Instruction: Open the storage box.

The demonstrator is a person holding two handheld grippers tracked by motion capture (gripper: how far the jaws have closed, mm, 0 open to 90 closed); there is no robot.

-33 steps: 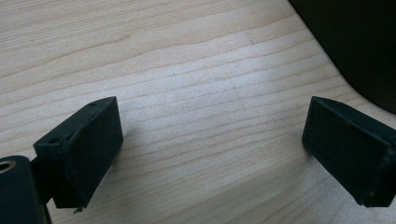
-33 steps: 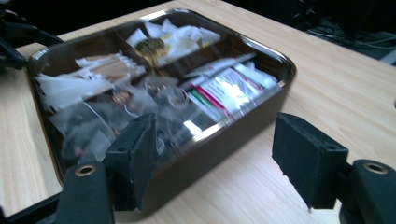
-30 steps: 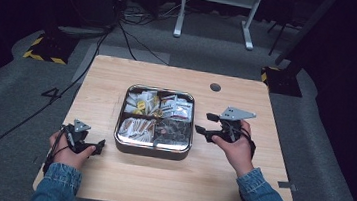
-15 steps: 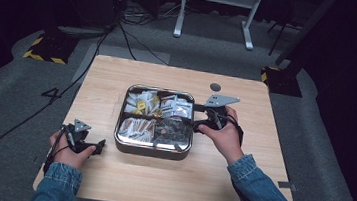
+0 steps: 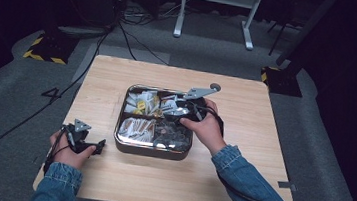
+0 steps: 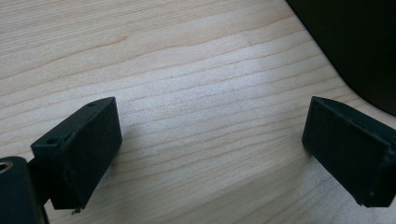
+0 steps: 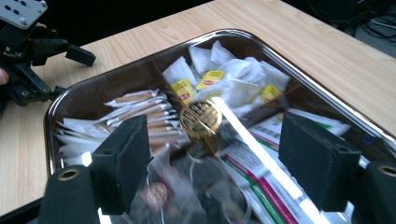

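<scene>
1. My right tongs (image 5: pixel 178 111) are over the tray (image 5: pixel 124 125), up near the middle of it. The jaws stand apart and they have just been opening wider. Nothing is between them.

2. Looking along my right tongs, I see the round gold knob (image 7: pixel 201 119) where the tray's walls meet. It sits just ahead of the jaws. I think I am about to pick something from here.

3. The tray has four parts. One has tea bags (image 7: pixel 224 79) with yellow tags. One has long sugar sticks (image 7: pixel 135 112). One has flat packets (image 7: pixel 271 135) with green and red print. The part nearest my jaws has dark clear packets (image 7: pixel 196 186), but they look blurry.

4. My left tongs (image 5: pixel 95 145) rest on the table (image 5: pixel 118 79), to the left of the tray and apart from it. The jaws are wide apart and hold nothing. I see plain wood between them (image 6: pixel 210 116).

5. So the work has just begun, I think. I have reached the tray. I have not grabbed a packet yet.

6. Left to do: go down, close on one packet, and lift it out. I cannot tell which packet it will be.
</scene>
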